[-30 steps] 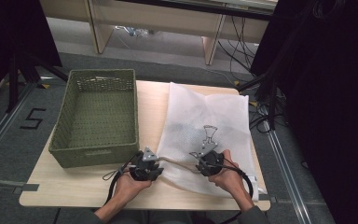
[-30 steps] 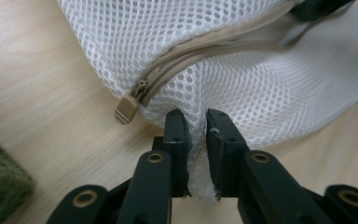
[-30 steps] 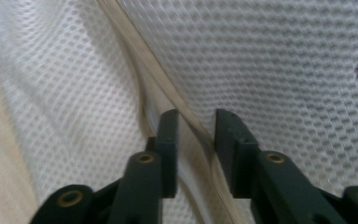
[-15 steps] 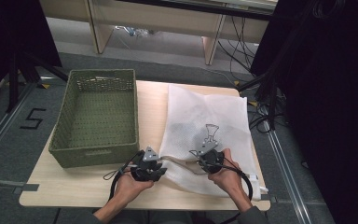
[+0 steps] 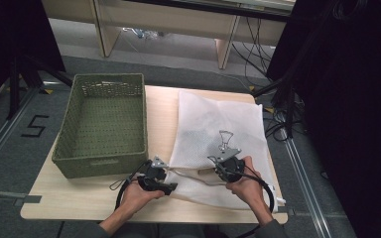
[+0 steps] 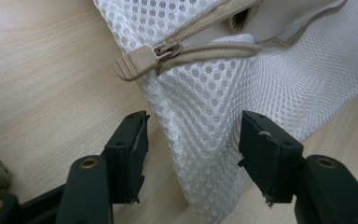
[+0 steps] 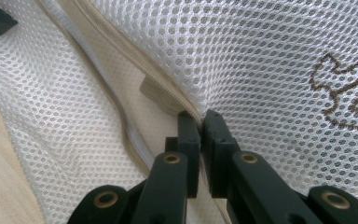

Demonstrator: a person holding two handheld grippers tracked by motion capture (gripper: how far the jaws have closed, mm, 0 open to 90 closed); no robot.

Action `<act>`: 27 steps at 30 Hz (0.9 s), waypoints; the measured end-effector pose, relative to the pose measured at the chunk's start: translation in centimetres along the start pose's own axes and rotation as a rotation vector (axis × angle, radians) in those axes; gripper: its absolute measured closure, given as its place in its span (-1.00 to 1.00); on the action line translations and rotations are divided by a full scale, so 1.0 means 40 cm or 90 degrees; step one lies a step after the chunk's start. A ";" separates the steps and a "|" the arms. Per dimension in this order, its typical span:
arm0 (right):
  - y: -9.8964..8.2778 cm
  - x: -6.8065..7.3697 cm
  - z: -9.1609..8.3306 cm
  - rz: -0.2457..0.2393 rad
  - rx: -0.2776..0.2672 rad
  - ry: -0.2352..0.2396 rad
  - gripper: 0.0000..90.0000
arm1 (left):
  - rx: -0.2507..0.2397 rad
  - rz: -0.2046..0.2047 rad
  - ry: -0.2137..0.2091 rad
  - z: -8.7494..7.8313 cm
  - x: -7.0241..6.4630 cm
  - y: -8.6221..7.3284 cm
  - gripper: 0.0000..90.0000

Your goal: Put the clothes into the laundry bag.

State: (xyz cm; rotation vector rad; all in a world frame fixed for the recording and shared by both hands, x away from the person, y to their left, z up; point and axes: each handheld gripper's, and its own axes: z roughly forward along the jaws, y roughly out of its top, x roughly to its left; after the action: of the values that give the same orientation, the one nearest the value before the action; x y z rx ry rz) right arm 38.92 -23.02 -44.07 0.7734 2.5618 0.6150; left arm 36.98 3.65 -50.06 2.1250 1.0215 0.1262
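Dark floor and a light wooden counter (image 5: 94,198) fill the high view, with desk legs and loose cables behind, partly lost in shadow. On the counter's left side stands a green woven basket (image 5: 101,124). Beside it, on the right half, lies a white mesh laundry bag (image 5: 213,124) with a dark embroidered figure, too small to make out from above and cut off at the frame edge in the right gripper view.

Both forearms come in from the bottom edge. The left tool (image 5: 167,185) sits at the bag's near left corner. In the left gripper view its jaws stand fairly wide and have just been opening; a raised fold of mesh (image 6: 200,140) lies between them, but the pads are not pressing on it. Just beyond the fold is the beige zipper pull (image 6: 137,63) at the end of the zipper tape (image 6: 214,46). The bag's opening past the pull is mostly out of frame.

The right tool (image 7: 201,123) is clamped tight on the mesh edge right beside the zipper line; its jaws meet with only fabric between them. A beige tab (image 7: 156,93) shows just ahead of the tips, partly tucked under the mesh. From above, the right hand (image 5: 245,186) hides most of that grip.
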 end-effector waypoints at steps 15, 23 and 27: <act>-0.022 -0.006 0.037 0.013 0.046 0.033 0.94 | -0.038 -0.043 -0.074 -0.015 0.020 0.007 0.10; -0.024 -0.007 0.041 0.019 0.050 0.035 0.93 | -0.050 -0.042 -0.078 -0.030 0.026 0.017 0.36; -0.025 -0.007 0.043 0.018 0.051 0.037 0.93 | -0.049 -0.033 -0.060 -0.027 0.024 0.011 0.53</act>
State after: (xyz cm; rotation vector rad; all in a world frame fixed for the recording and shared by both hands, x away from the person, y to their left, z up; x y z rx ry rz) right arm 39.54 -23.45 -45.93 0.8307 2.6460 0.5540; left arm 37.51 4.79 -49.21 2.0138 0.9994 0.0387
